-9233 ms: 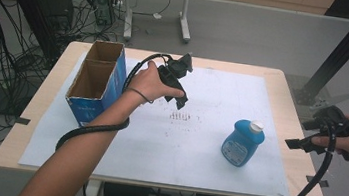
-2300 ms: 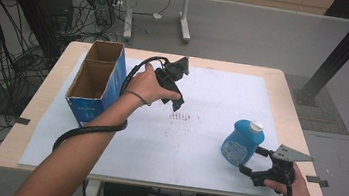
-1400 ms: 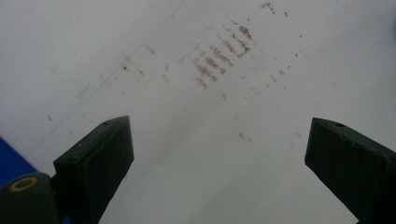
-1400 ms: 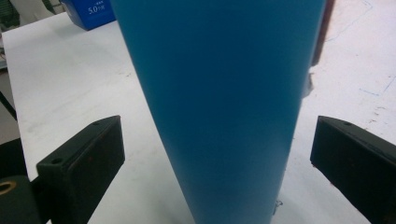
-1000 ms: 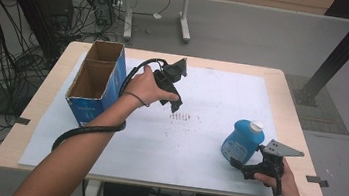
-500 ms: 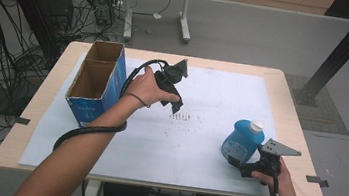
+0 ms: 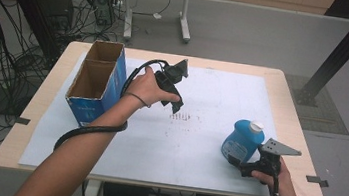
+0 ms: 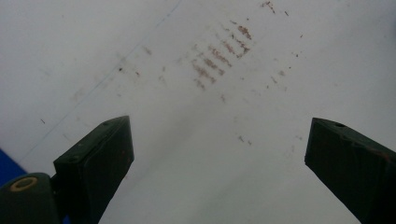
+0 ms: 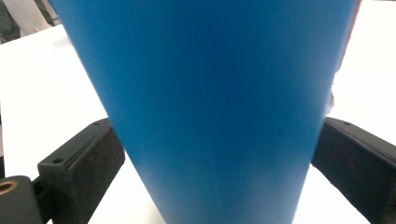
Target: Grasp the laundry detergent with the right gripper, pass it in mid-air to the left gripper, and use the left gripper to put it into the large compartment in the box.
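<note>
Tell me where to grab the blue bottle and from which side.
Grip the blue bottle low on its wide body, coming in from the near edge as the right claw does now. It stands upright, and its body sits between the open jaws; the white cap looks too narrow.

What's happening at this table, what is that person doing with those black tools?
A person holds a gripper in each hand. The right gripper has its jaws on either side of a blue bottle near the table's right edge; whether they press it yet is hard to tell. The left gripper hangs open over the white sheet, holding nothing. An open cardboard box stands at the left.
</note>
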Demonstrator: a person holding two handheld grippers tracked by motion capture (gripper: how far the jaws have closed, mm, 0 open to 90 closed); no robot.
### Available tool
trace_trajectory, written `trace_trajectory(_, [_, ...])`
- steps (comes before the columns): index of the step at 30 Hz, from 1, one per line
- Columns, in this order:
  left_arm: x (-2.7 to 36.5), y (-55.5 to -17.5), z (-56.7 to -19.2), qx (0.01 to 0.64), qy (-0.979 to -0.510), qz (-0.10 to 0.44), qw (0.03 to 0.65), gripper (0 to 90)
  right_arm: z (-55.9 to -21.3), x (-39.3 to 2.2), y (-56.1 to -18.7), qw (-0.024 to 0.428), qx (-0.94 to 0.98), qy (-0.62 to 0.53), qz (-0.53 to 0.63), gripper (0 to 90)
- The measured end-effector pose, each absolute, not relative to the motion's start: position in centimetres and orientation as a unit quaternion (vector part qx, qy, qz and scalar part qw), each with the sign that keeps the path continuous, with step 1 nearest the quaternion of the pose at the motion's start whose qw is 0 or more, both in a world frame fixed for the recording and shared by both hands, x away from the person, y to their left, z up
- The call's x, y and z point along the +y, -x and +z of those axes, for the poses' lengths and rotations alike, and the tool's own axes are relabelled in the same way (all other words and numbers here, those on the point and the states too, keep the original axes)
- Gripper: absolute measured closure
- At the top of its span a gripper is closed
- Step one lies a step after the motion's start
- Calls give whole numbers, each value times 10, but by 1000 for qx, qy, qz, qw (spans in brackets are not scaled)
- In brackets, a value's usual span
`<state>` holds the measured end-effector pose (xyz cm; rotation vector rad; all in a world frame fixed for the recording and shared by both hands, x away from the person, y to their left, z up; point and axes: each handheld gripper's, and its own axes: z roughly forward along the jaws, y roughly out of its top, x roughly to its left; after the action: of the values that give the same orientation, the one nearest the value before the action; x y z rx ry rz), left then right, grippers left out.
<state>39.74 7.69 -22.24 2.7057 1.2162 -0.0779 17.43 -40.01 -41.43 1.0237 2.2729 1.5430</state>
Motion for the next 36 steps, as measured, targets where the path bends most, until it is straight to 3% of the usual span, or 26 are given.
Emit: trace_trajectory(36, [78,-393,-218,410,-908,-19,89,76,-412,-402,-172,110,769,-344,527,33])
